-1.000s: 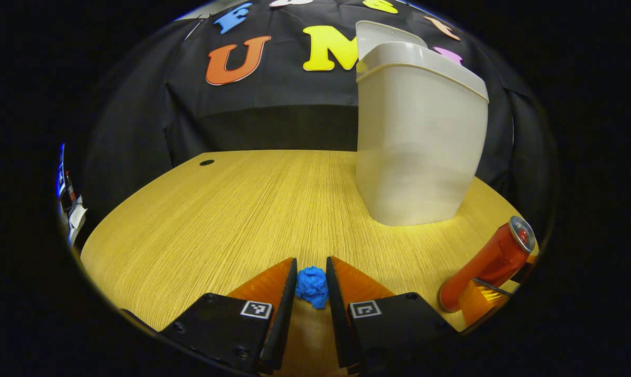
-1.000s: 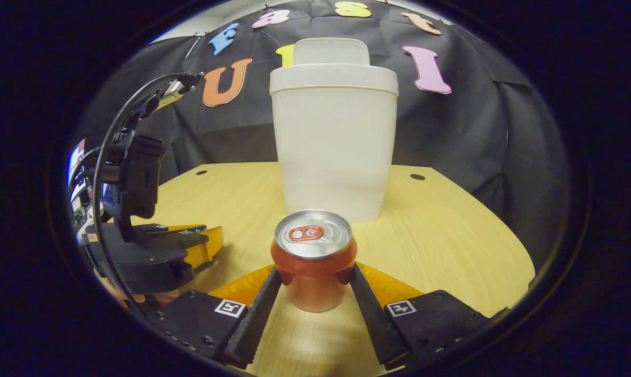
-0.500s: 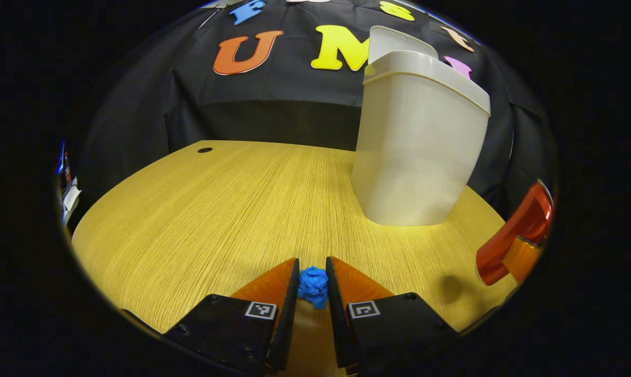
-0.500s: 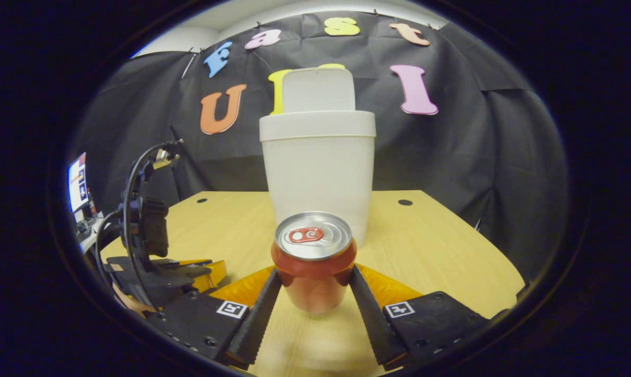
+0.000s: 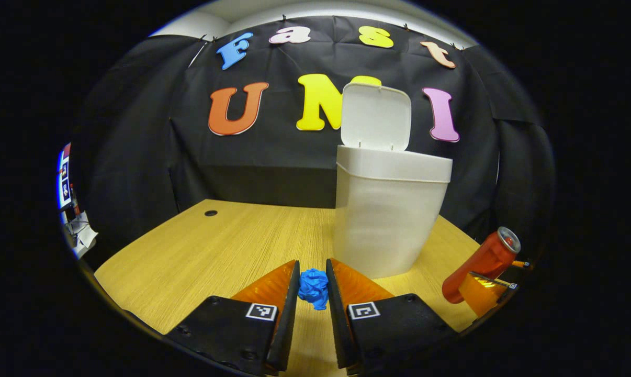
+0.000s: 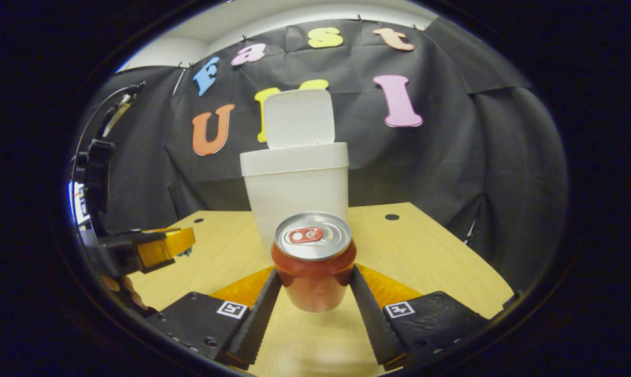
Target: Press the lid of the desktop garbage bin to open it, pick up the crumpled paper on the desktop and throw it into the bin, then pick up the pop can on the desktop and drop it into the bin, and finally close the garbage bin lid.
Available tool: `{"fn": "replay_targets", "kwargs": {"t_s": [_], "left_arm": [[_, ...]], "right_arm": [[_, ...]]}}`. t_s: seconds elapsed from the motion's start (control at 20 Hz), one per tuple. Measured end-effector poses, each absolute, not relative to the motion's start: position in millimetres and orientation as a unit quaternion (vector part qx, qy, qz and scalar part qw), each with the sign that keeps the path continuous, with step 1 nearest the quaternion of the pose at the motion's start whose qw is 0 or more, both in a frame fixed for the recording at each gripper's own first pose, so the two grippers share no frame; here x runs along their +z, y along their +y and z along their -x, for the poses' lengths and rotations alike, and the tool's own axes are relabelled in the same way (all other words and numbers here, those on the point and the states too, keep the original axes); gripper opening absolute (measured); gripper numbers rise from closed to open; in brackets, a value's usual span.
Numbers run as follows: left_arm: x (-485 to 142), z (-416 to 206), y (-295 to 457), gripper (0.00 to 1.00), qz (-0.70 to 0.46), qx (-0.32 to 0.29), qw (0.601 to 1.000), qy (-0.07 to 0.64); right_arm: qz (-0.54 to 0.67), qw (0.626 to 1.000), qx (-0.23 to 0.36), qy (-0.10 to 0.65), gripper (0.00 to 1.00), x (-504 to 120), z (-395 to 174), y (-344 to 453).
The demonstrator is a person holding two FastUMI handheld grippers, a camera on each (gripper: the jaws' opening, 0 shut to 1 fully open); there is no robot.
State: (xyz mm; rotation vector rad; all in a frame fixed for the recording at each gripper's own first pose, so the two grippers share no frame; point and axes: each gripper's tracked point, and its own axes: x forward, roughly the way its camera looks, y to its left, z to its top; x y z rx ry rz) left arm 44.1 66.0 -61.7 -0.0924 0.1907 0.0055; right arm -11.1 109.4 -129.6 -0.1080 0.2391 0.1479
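In the left gripper view the left gripper (image 5: 312, 289) pinches the crumpled paper (image 5: 313, 288) between both fingers, lifted above the desk (image 5: 232, 246); behind it the garbage bin (image 5: 389, 220) stands toward the desk's far edge, lid (image 5: 375, 116) upright; at the right the pop can (image 5: 480, 264) is partly cut off. In the right gripper view the right gripper (image 6: 315, 285) clamps the can, seemingly clear of the desk.

Wooden table (image 5: 216, 251), white bin (image 5: 386, 220) atop
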Motion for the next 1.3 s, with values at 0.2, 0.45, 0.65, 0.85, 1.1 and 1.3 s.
{"fn": "replay_targets", "kwargs": {"t_s": [0.2,0.45,0.65,0.85,1.1,1.3], "left_arm": [[9,-44,59,0.36,0.015,0.010,1.000,0.023],[75,-53,35,0.35,-0.020,0.007,0.999,-0.039],[118,-83,3,0.35,0.006,-0.017,0.997,-0.070],[149,-136,-13,0.35,-0.006,0.008,0.994,-0.105],[131,-203,-59,0.29,-0.018,-0.003,0.995,-0.095],[124,-231,-72,0.34,-0.001,-0.007,0.997,-0.071]], "right_arm": [[0.045,0.991,0.073,0.105,0.80,-114,14,103],[0.023,0.993,0.068,0.097,0.80,-101,10,90],[0.009,0.993,0.074,0.097,0.80,-95,11,89],[0.014,0.993,0.075,0.092,0.80,-92,10,85],[0.018,0.993,0.075,0.088,0.80,-89,8,84],[0.009,0.995,0.061,0.084,0.80,-83,6,70]]}}
